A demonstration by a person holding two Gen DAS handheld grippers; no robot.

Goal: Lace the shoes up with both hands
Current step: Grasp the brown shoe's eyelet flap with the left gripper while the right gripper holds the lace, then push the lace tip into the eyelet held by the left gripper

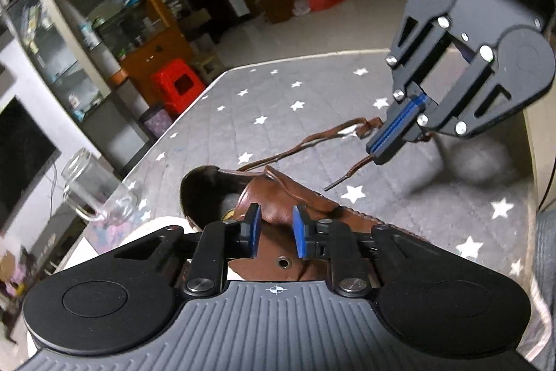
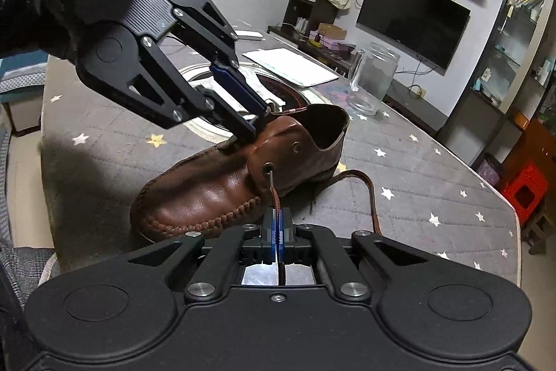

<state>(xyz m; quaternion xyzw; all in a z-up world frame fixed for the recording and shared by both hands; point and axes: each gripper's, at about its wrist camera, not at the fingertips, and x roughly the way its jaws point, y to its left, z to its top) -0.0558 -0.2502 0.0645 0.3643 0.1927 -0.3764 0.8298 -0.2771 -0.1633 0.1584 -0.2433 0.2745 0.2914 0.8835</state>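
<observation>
A brown leather shoe point(image 2: 215, 190) lies on the grey star-patterned tablecloth point(image 2: 399, 176), its toe toward me in the right wrist view. A brown lace point(image 2: 274, 193) comes out of a side eyelet straight into my right gripper point(image 2: 278, 221), which is shut on it. In the left wrist view the right gripper point(image 1: 377, 148) hangs over the cloth, with the lace point(image 1: 312, 139) trailing from it to the shoe point(image 1: 278, 197) and the dark tip sticking out below. My left gripper point(image 1: 276, 230) straddles the shoe's upper near the opening, its blue pads apart; in the right wrist view this left gripper point(image 2: 255, 124) reaches the far flap.
A clear glass jar point(image 2: 373, 79) stands beyond the shoe's heel and shows again as the jar point(image 1: 93, 186) near the table edge. White papers point(image 2: 292, 65) and a round mat point(image 2: 278, 89) lie farther back. A red stool point(image 1: 177, 89) is on the floor past the table.
</observation>
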